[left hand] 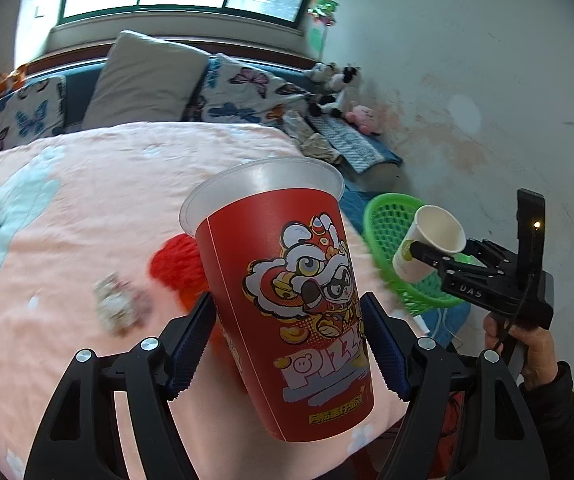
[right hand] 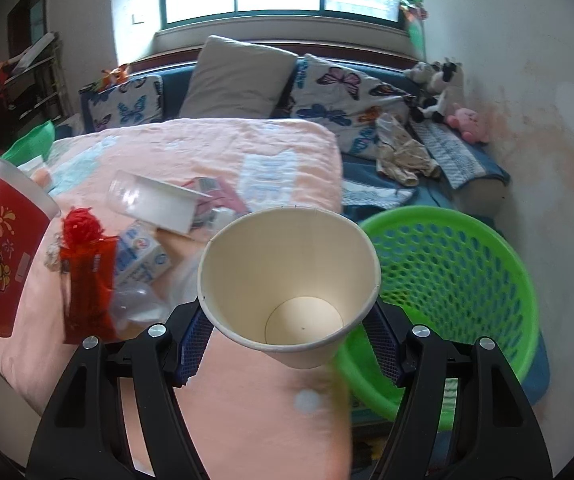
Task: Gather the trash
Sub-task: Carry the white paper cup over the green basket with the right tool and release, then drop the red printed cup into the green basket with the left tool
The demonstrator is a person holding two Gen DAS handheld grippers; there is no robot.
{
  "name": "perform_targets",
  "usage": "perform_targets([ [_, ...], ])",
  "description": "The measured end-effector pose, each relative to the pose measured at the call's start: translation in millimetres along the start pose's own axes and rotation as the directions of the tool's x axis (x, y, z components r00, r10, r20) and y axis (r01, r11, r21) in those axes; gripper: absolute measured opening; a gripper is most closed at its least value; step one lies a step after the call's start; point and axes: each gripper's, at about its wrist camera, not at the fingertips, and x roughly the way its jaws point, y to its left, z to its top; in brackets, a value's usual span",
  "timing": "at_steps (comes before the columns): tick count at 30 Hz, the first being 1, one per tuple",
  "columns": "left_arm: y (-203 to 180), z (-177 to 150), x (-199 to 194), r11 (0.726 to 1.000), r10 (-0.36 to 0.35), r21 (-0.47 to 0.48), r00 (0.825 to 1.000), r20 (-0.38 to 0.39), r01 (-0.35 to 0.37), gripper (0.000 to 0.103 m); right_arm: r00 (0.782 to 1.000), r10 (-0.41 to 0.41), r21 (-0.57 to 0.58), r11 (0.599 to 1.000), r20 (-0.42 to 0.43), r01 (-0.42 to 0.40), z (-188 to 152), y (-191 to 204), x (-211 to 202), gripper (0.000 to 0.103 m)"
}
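Left wrist view: the left gripper [left hand: 289, 344] is clamped on a tall red cup [left hand: 287, 312], its blue pads pressing both sides of the lower half. The cup is tilted, rim away from the camera, printed with a cartoon lion-dance figure and the letters "PIZZ"; the yellow line of characters near the base is not readable. Below lies the pink blanket [left hand: 87, 208]. To the right, the right gripper [left hand: 431, 258], marked "DAS", grips a white paper cup [left hand: 431, 244] in front of the green basket [left hand: 391, 224]; a hand [left hand: 527, 344] holds its handle.

Right wrist view: the right gripper [right hand: 289, 340] is closed on the paper cup [right hand: 287, 280], mouth toward the camera, inside bare. The basket [right hand: 467, 272] stands just right of it. Left on the blanket [right hand: 227, 152]: a red wrapper [right hand: 87, 280], a small carton [right hand: 139, 252], a clear plastic cup [right hand: 151, 200]. The red cup [right hand: 3, 256] is at the left edge.
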Motion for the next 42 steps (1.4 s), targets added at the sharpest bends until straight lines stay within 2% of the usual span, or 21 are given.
perform_targets([
  [7, -57.6, 32.4, 55.6, 0.995, -0.071, 0.071, 0.996, -0.047, 0.074, 0.071, 0.997, -0.067, 0.061, 0.996, -0.048, 0.07, -17.1, -46.8, 7.9, 0.069],
  [15, -107.0, 61.6, 107.9, 0.986, -0.087, 0.135, 0.993, -0.076, 0.097, 0.071, 0.992, -0.079, 0.098, 0.991, -0.097, 0.089, -35.5, -83.2, 23.6, 0.069],
  [22, -146.4, 76.1, 145.0, 0.981, -0.117, 0.144, 0.987, -0.11, 0.132, 0.071, 0.99, -0.085, 0.122, 0.988, -0.114, 0.098, -44.3, -104.6, 28.0, 0.072],
  [25, -156.4, 78.5, 159.0, 0.979, -0.118, 0.151, 0.985, -0.128, 0.137, 0.071, 0.99, -0.091, 0.132, 0.986, -0.107, 0.105, -47.4, -111.4, 24.7, 0.079],
  [39, -190.3, 76.1, 218.6, 0.974, -0.121, 0.164, 0.97, -0.212, 0.157, 0.072, 0.991, -0.114, 0.156, 0.98, -0.064, 0.123, -68.1, -126.0, -11.9, 0.082],
  [42, -191.5, 74.5, 226.1, 0.975, -0.122, 0.154, 0.965, -0.231, 0.16, 0.08, 0.992, -0.116, 0.157, 0.98, -0.059, 0.124, -69.4, -126.2, -15.6, 0.082],
])
